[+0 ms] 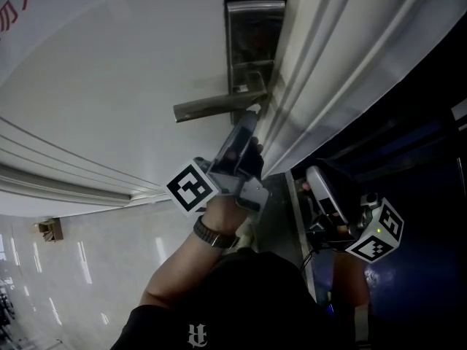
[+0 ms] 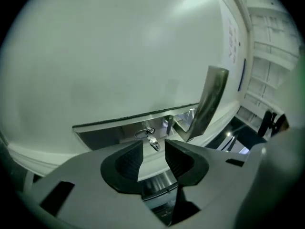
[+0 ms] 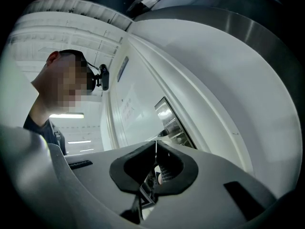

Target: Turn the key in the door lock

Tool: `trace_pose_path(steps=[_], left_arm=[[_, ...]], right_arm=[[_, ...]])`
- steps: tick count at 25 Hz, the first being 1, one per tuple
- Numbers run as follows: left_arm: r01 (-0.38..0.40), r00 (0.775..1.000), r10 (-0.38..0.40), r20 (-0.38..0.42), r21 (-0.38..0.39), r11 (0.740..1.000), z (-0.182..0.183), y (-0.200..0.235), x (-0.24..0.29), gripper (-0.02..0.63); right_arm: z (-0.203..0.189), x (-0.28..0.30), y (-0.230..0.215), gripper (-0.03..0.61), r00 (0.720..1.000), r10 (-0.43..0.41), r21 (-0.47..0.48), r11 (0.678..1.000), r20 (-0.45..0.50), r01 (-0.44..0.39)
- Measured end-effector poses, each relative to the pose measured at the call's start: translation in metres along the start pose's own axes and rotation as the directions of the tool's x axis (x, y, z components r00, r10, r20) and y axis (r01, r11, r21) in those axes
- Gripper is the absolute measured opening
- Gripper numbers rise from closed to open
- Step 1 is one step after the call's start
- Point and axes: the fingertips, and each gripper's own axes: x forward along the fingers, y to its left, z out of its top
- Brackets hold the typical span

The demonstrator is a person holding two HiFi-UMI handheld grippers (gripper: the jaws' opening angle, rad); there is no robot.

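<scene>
The left gripper [image 2: 153, 151] is held with its jaws apart and nothing pressed between the pads. The key [image 2: 152, 141] is seen just ahead of the gap, seated in the keyhole of the steel lock plate [image 2: 112, 136] and not gripped. The gripper is lined up with the key, probably so that closing the jaws alone would take hold of it. The lever handle [image 2: 209, 99] is found just beside the keyhole, on the white door [image 2: 119, 56]. The right gripper [image 3: 155, 146] is shut on nothing and held aside by the door's edge, apparently because it is not needed.
</scene>
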Motion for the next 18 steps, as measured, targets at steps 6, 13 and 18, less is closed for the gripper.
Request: trace_pose_path(steps=[6,13,18], left_arm=[[0.023,0.999,-0.021,0.026,-0.081,0.996,-0.003,0.007,0.017,0.123],[0.024,0.999,-0.024,0.035,0.022,0.999,0.0,0.0,0.021,0.074],[-0.087,0.995,0.093,-0.021,0.207,0.974,-0.001,0.004,0.02,0.077]], right_arm=[[0.0,0.001,-0.004,0.017,1.0,-0.012,0.006,1.0,-0.002,0.012],[0.0,0.002,-0.008,0.017,1.0,-0.025,0.002,1.0,-0.01,0.025],[0.0,0.006,-0.007,0.017,1.0,-0.019,-0.003,1.0,-0.013,0.019]])
